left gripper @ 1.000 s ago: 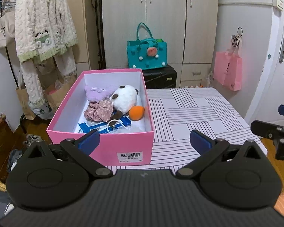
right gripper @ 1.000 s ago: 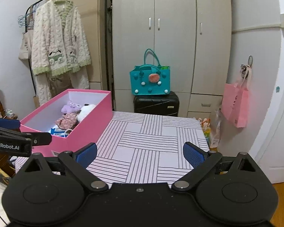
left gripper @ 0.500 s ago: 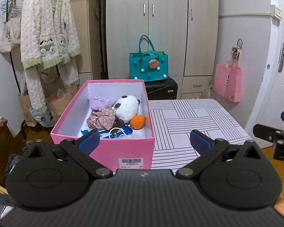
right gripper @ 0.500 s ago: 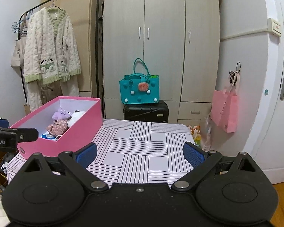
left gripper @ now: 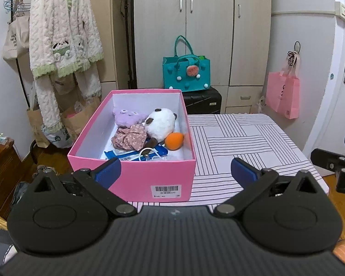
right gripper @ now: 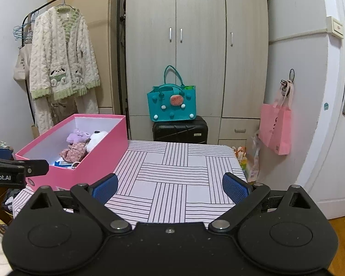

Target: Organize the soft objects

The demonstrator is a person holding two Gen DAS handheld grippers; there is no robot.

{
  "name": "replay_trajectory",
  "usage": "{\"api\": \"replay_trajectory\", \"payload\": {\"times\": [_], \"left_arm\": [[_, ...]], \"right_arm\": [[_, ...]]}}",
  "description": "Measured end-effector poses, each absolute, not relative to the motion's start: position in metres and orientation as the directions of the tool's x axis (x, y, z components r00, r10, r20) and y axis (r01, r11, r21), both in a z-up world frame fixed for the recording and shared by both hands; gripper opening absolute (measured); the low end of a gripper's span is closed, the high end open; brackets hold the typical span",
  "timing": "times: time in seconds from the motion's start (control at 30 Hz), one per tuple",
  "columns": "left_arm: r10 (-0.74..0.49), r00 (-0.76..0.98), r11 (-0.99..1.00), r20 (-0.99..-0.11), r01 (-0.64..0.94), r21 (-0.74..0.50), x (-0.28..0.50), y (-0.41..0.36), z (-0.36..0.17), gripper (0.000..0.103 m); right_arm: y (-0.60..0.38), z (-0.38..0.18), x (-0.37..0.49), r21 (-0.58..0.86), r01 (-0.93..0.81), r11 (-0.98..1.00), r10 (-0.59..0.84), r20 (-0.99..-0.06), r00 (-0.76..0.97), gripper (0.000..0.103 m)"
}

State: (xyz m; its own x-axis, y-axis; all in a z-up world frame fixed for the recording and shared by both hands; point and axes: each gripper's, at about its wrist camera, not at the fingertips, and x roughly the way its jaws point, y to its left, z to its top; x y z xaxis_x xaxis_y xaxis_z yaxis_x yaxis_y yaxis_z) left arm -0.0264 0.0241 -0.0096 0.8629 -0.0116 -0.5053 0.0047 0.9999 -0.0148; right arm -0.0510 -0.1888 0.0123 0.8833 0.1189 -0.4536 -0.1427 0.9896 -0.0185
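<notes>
Where the rack stands at the far left, a fluffy robe (left gripper: 64, 34) hangs from it, and near it on the left part of the bench (left gripper: 241, 138) sits the pink box (left gripper: 135, 179), lid off. Inside lie a purple plush (left gripper: 126, 118) at the far end, a floral scrunchie (left gripper: 130, 136) just nearer, a panda plush (left gripper: 161, 122) to their right, an orange ball (left gripper: 174, 140) touching the panda's near right side, and a blue packet (left gripper: 135, 154) flat on the box floor at the near end. The left gripper (left gripper: 174, 170) hangs before the box's near wall, its fingers (left gripper: 108, 171) spread wide and holding nothing. Right of the box the striped bench top is bare. The right gripper (right gripper: 170, 185) hovers over the bench's near edge, fingers (right gripper: 235, 187) likewise apart and empty. Beyond the bench a teal bag (right gripper: 172, 104) sits on a black suitcase (right gripper: 180, 132), and a pink bag (right gripper: 274, 130) hangs at the far right.
</notes>
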Motion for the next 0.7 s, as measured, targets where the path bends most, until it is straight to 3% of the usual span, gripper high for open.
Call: {"api": "replay_trajectory", "payload": {"times": [0.7], "left_arm": [[-0.005, 0.832, 1.0, -0.554, -0.009, -0.021, -0.018, 0.0303, -0.0087, 0.103]], "right_arm": [[-0.1795, 0.0153, -0.0512, -0.026, -0.151, 0.988, 0.122, -0.463, 0.878, 0.099]]}}
